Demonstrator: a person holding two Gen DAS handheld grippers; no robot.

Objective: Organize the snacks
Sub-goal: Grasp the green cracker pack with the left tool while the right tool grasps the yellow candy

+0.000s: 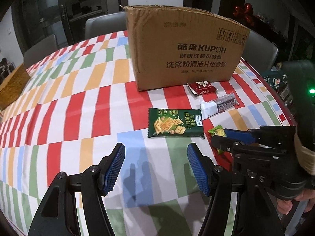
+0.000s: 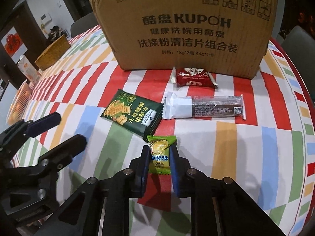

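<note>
My right gripper (image 2: 159,154) is shut on a small light-green candy packet (image 2: 160,153), held just above the tablecloth; the packet (image 1: 217,132) and that gripper (image 1: 220,136) also show in the left wrist view. My left gripper (image 1: 156,153) is open and empty, just in front of a dark green cracker pack (image 1: 174,123); it shows at the left in the right wrist view (image 2: 70,127). The cracker pack (image 2: 132,113), a long white-and-brown bar (image 2: 204,106) and a red packet (image 2: 194,76) lie before a cardboard box (image 2: 187,29).
The box (image 1: 183,49) stands at the table's far side on a checked tablecloth (image 1: 78,108). A woven basket (image 2: 52,52) sits far left, also seen at the left edge in the left wrist view (image 1: 11,86). Grey chairs (image 1: 104,25) stand behind the table.
</note>
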